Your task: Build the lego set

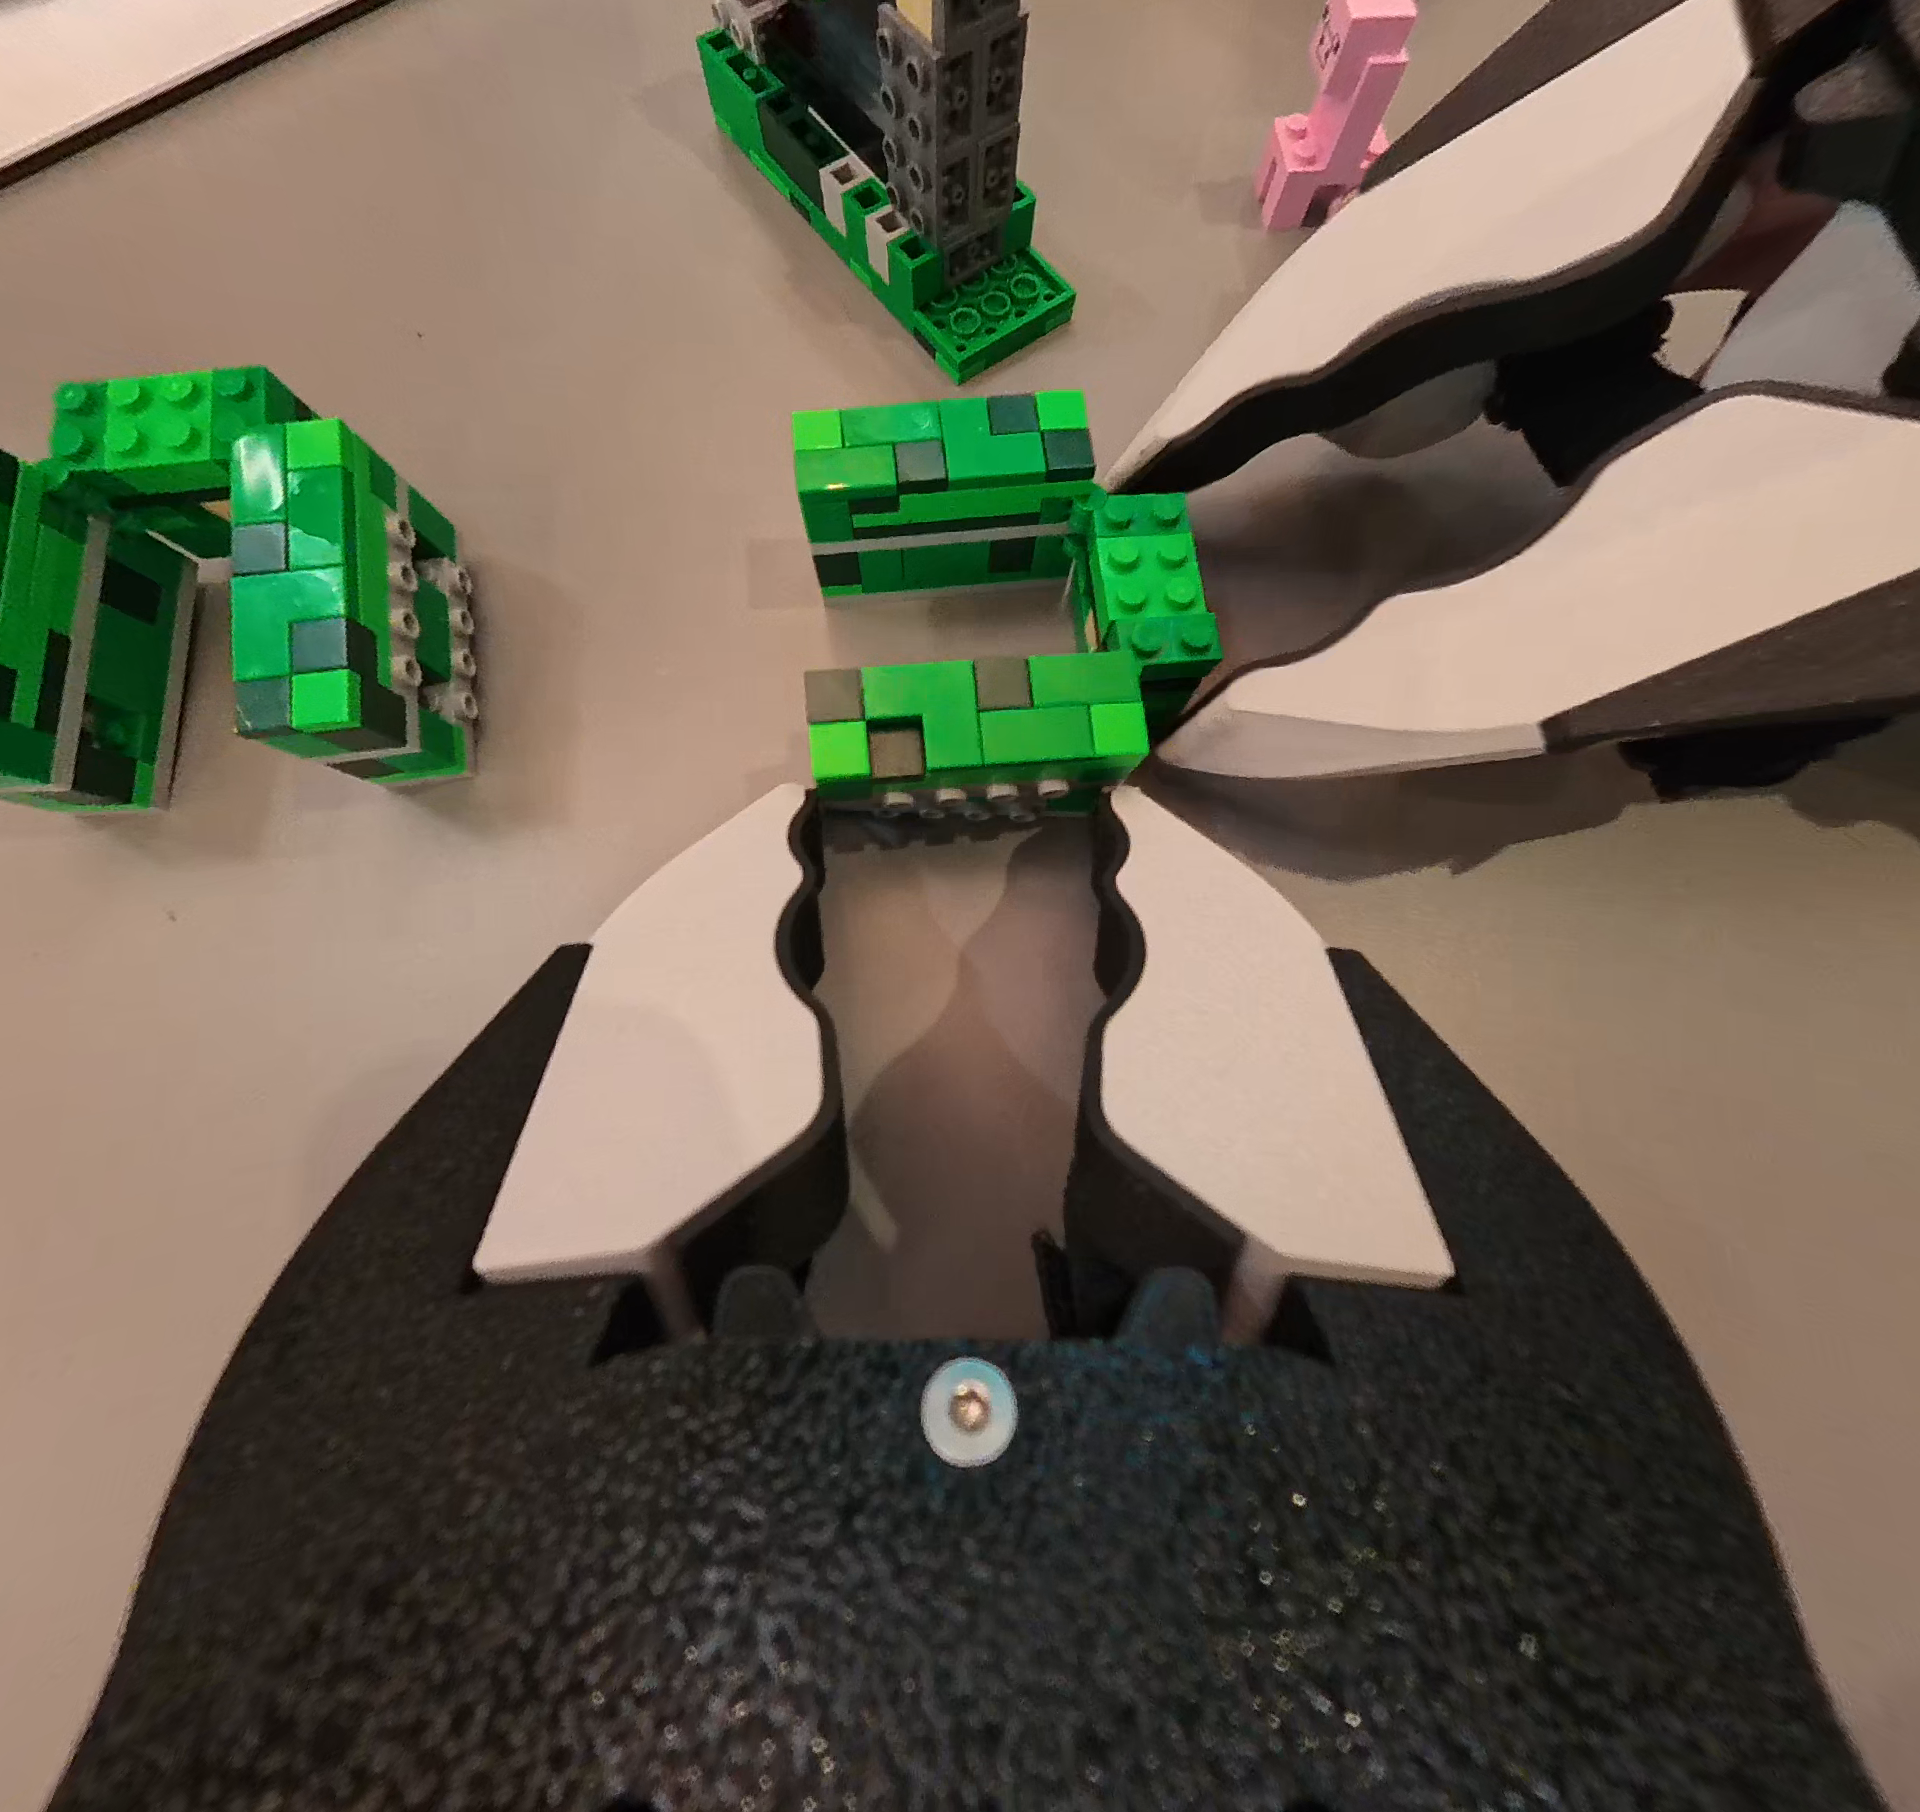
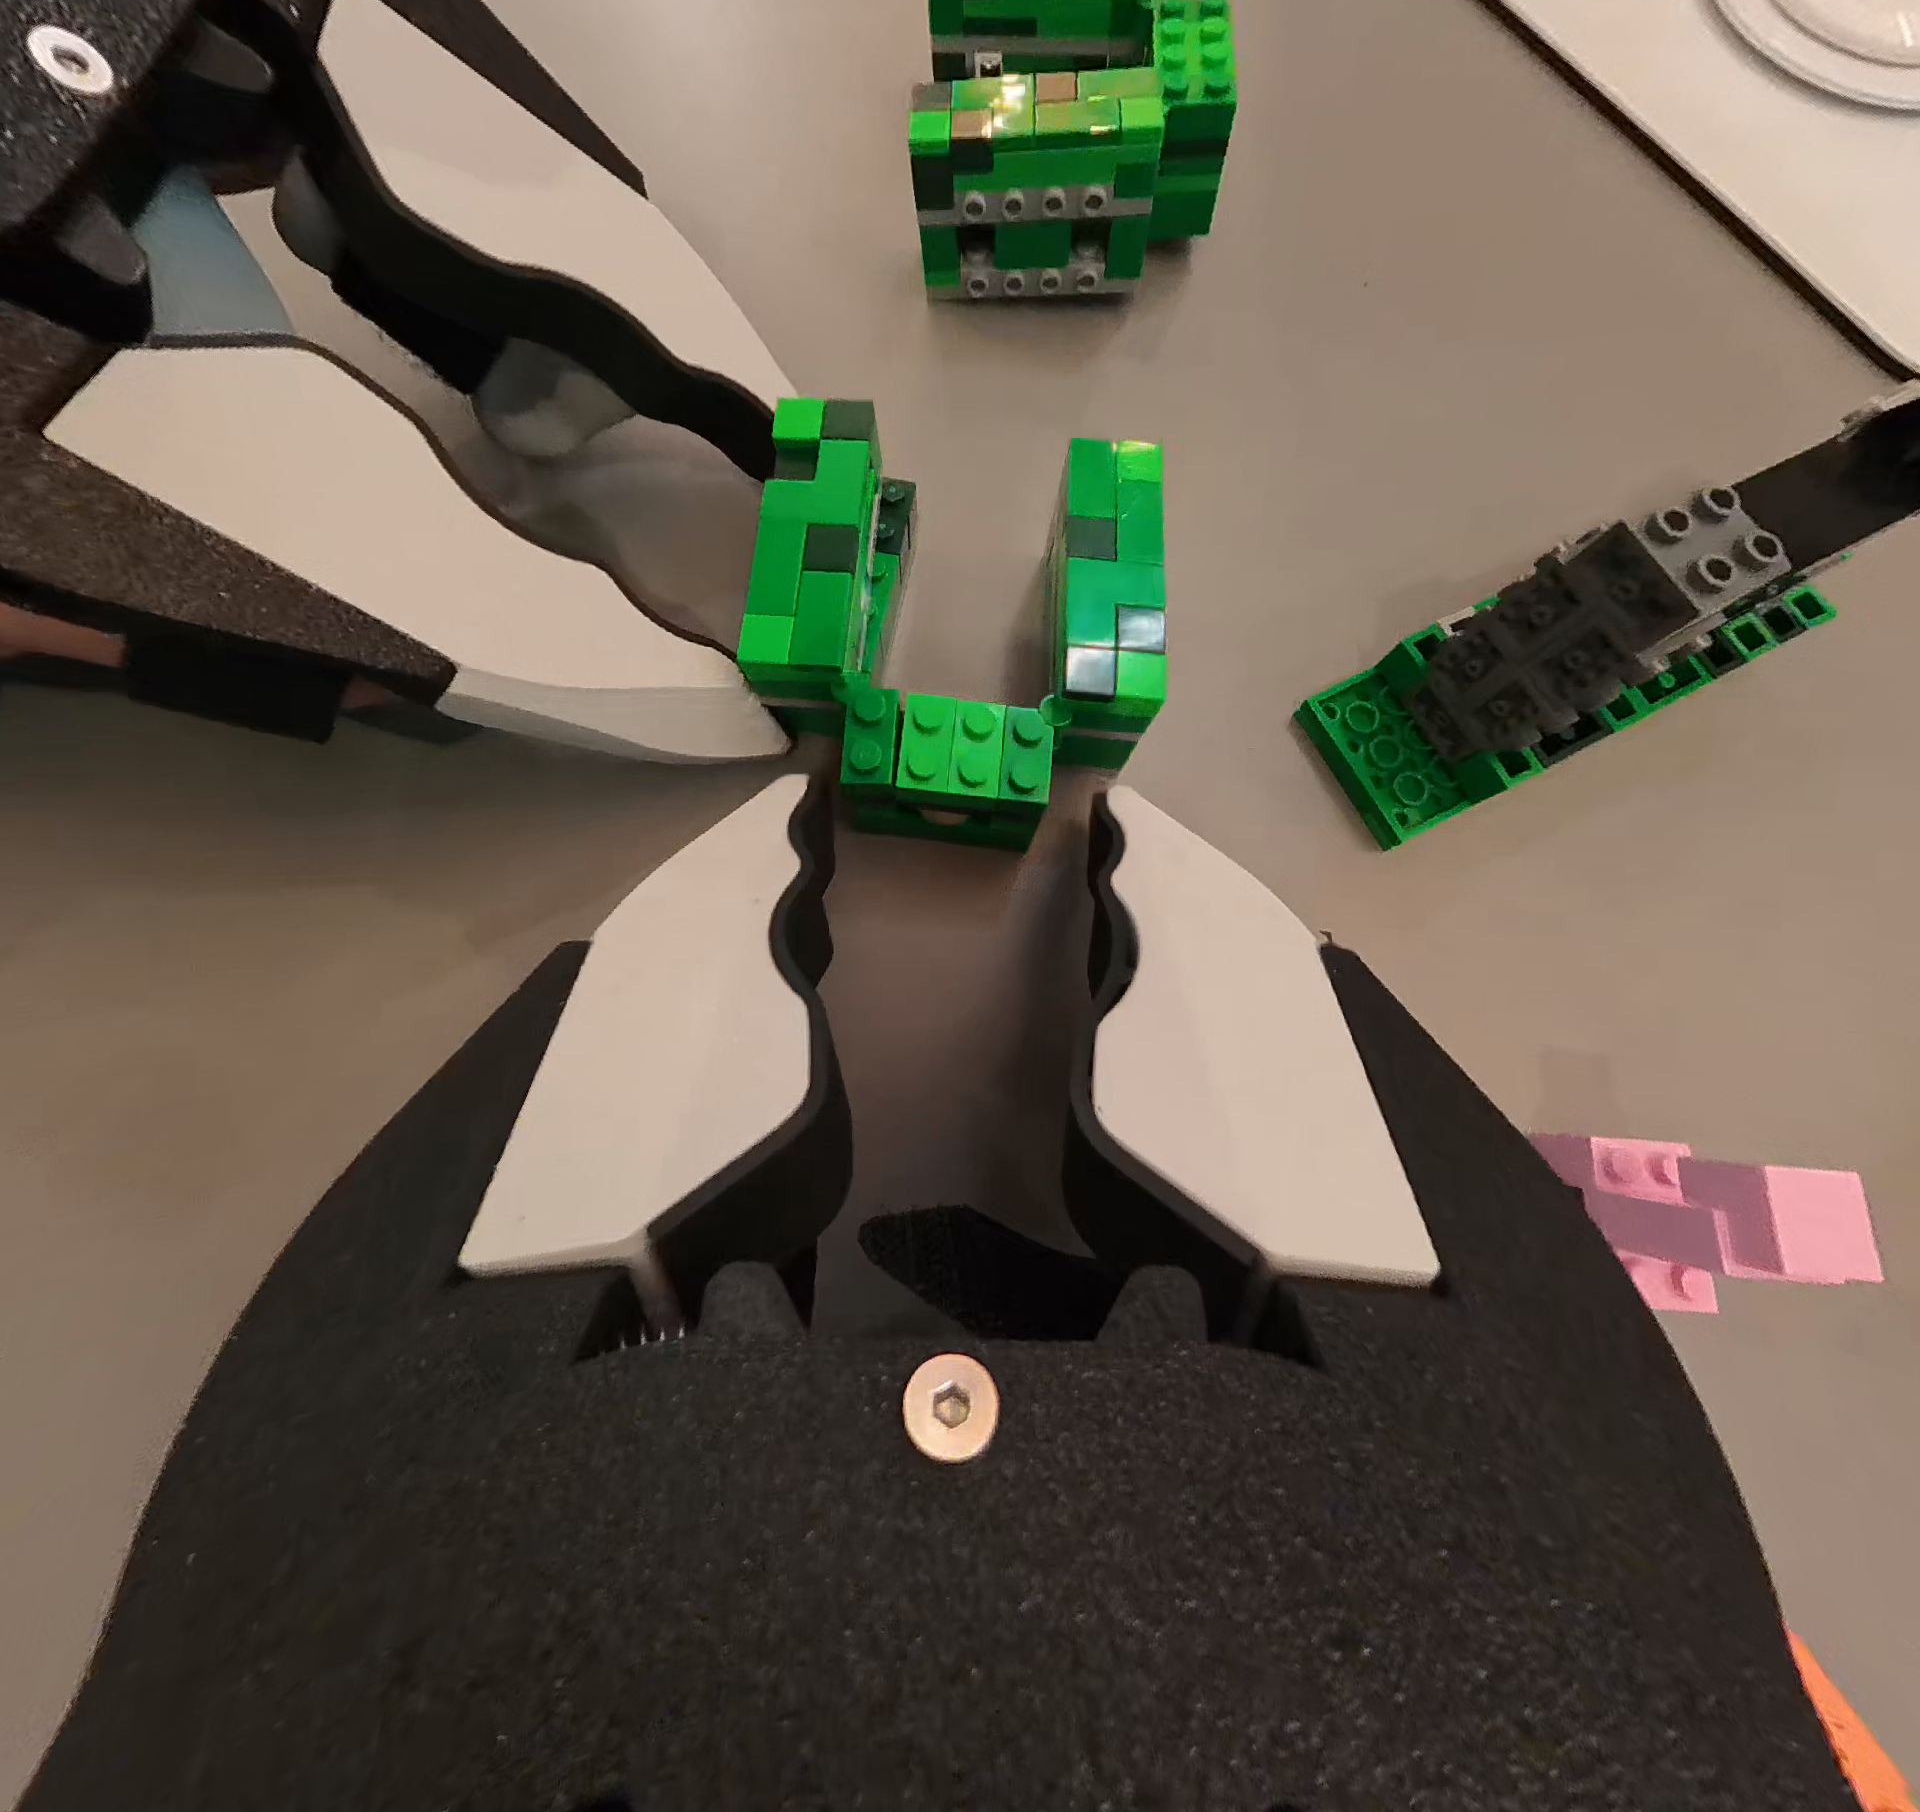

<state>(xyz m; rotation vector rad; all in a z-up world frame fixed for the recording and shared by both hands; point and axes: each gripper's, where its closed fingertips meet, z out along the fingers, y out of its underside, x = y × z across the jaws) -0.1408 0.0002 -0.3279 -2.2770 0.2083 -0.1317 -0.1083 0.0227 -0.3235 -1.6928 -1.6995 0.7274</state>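
Observation:
A green U-shaped Lego piece point(image 1: 977, 557) of two walls joined by a studded block stands on the grey table; it also shows in the right wrist view point(image 2: 956, 661). My left gripper point(image 1: 956, 812) is open, its tips at the two ends of the near wall's outer face. My right gripper point(image 2: 956, 791) is open, its fingers flanking the studded joining block without touching it. It enters the left wrist view from the right point(image 1: 1138, 624); the left gripper enters the right wrist view from the left point(image 2: 779, 599).
A second green block assembly point(image 1: 260, 599) point(image 2: 1049, 100) stands farther off. A grey tower on a green base point(image 1: 914, 131) point(image 2: 1558, 661) lies on its side. A pink pig figure point(image 1: 1340, 100) point(image 2: 1745, 1222) and a white tray point(image 1: 260, 6) point(image 2: 1621, 100) holding a clear dish point(image 2: 1829, 6) sit at the table's edges.

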